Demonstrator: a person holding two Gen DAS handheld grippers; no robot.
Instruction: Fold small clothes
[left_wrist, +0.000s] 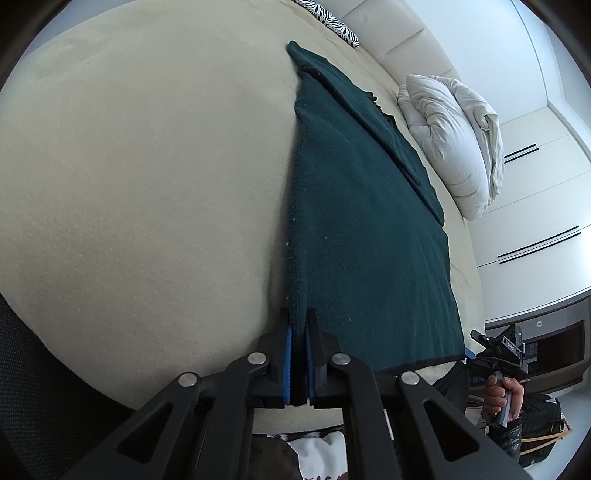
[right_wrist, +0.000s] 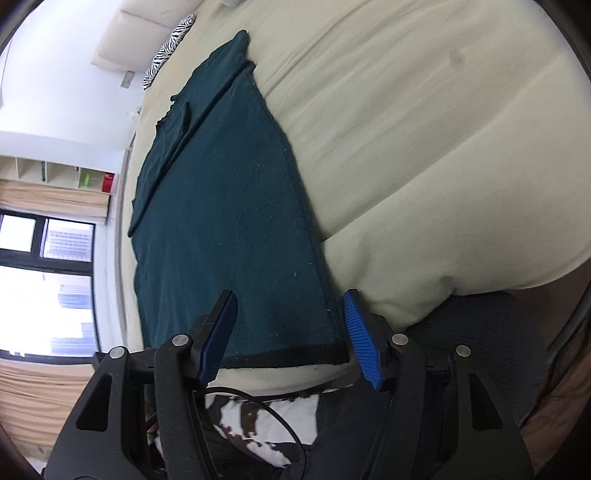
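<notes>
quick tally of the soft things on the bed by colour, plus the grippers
dark green garment: 1
white pillow: 1
zebra-print cushion: 1
grippers: 2, the left gripper shut on the garment's edge, the right gripper open
total: 5

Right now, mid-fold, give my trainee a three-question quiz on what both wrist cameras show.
1. True or false: the left gripper is shut on the near corner of the dark green garment.
2. Multiple choice: the right gripper is (A) open, its fingers spread at the garment's near hem; (B) shut on the hem; (C) holding the pillow.
3. Fill in: the garment lies on a cream ____, with a white pillow beyond its far side.

Key: 1 true; 2 A; 3 bedspread.
</notes>
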